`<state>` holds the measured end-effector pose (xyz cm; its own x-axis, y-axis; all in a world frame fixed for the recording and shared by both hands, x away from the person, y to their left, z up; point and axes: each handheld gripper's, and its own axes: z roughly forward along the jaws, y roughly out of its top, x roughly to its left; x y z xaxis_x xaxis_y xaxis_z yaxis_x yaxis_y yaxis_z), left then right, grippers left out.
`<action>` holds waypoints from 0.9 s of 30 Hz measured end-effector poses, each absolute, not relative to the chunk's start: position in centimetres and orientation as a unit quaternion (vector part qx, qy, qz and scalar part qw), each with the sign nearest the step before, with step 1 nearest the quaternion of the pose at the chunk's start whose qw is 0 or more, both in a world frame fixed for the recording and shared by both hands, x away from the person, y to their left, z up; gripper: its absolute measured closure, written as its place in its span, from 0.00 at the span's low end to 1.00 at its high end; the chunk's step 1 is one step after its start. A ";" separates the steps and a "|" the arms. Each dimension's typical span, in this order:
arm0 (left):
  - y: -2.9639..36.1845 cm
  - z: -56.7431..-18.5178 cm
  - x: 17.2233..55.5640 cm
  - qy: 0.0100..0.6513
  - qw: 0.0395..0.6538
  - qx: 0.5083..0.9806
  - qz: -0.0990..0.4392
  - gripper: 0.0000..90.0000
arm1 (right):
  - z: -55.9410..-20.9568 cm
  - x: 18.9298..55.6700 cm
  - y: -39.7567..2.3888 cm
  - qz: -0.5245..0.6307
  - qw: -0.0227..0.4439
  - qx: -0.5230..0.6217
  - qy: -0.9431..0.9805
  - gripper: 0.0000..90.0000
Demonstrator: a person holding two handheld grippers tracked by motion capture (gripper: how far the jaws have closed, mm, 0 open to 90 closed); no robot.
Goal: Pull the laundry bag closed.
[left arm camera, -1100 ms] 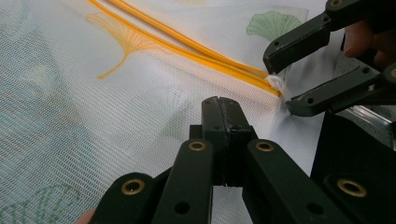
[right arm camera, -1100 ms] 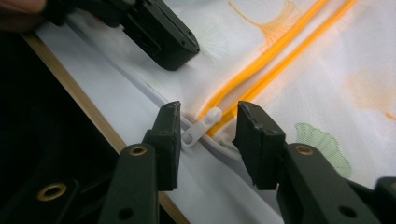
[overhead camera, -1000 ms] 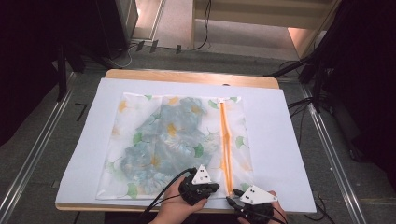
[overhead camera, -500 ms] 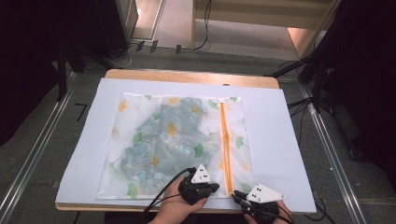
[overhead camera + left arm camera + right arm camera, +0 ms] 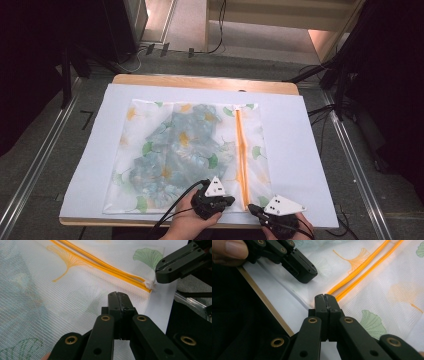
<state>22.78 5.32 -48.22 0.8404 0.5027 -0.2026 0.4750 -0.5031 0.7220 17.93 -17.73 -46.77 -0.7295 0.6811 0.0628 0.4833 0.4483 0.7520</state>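
A white mesh bag printed with ginkgo leaves lies flat on the sheet, with a blue-green garment inside. An orange zipper runs along its right side toward me. My left gripper is shut on the mesh at the bag's near edge, just left of the zipper. My right gripper is shut at the zipper's near end. The white zipper pull shows at its tip. In the right gripper view the left gripper rests on the bag's edge.
A white sheet covers the wooden table, whose near edge runs just under both grippers. Metal rails flank the table on the floor, and cables lie beyond its far side.
My right gripper has shifted slightly to the right at the zipper's near end. The left gripper and the bag have stayed where they were.
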 end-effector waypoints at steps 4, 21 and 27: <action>5.3 -48.2 22.8 0.281 0.411 0.867 0.017 1.00 | -46.6 18.1 -17.9 0.398 0.126 0.353 0.837 1.00; 5.3 -48.2 22.8 0.283 0.412 0.866 0.015 1.00 | -47.5 18.1 -17.9 0.392 0.105 0.357 0.842 0.85; 5.3 -48.2 22.8 0.285 0.412 0.865 0.015 1.00 | -48.0 17.4 -17.0 0.360 0.152 0.323 0.862 0.77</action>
<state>22.77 5.34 -48.24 0.8376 0.5046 -0.2092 0.4804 -0.4981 0.7219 17.36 -17.03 -48.00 -0.7444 0.6670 -0.0300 0.4480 0.5323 0.7183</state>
